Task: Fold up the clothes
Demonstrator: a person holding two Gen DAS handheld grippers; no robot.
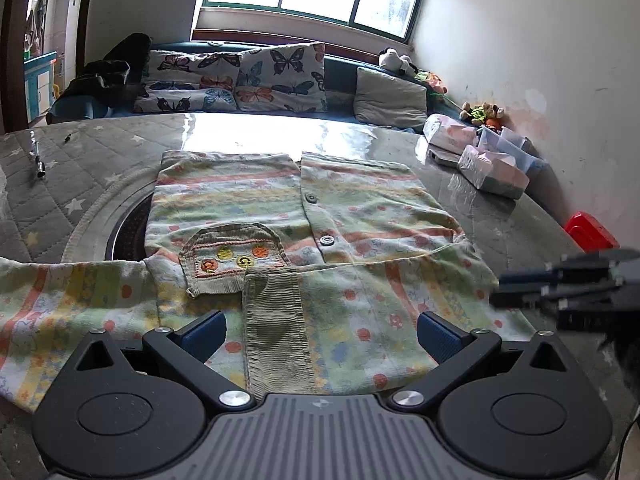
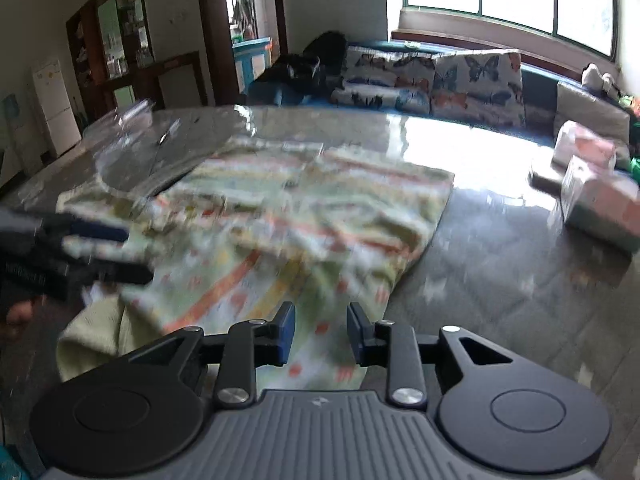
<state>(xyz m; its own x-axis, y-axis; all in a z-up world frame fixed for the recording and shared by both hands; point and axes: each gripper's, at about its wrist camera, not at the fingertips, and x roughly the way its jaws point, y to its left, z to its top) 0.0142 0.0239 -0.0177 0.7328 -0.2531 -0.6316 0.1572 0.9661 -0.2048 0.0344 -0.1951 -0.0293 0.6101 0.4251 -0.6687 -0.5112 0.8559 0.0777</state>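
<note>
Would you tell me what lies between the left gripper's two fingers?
In the left wrist view, the left gripper is open over the shirt; its corduroy sleeve cuff lies between the fingers.

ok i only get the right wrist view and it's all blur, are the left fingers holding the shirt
Observer: No. The left gripper is wide open over the shirt and grips nothing.
Operator: whats lying between them
Observer: A sleeve folded across the front, with its corduroy cuff pointing towards the camera.
Operator: front side up?
Observer: Yes. The corduroy pocket faces up, just left of two buttons on the placket.
</note>
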